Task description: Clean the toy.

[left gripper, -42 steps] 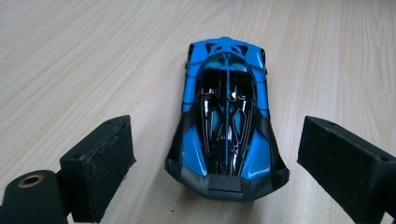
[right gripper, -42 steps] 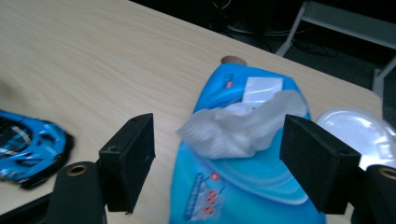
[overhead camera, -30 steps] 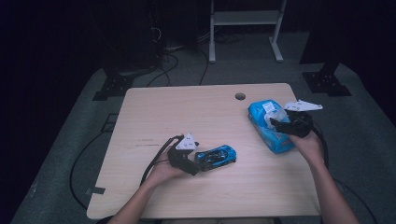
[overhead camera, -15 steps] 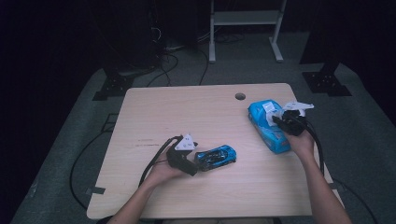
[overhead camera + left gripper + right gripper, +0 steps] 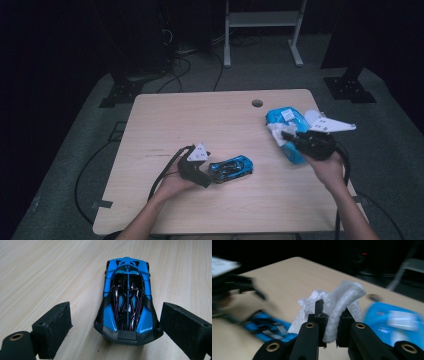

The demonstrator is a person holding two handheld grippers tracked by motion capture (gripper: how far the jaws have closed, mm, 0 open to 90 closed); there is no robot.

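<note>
Landmark: toy car (image 5: 231, 168), blue w/ black roof, on worktop (image 5: 200, 120), near front edge, about mid-width.
Left gripper (image 5: 207, 172): at car's left end; jaws wide open, one each side of car's rear, nothing gripped. Right jaw looks v. close to car's corner; contact unclear.
Right gripper (image 5: 286, 136): well right of car, near worktop's right edge; jaws have just been closing, now clamped on white wipe (image 5: 342, 305).
Wipe: folded, sticks up between right jaws.
Wipe pack (image 5: 285, 120): blue, well right of car, just behind right gripper.
Hole (image 5: 257, 103): in worktop, behind car, near back edge.
</note>
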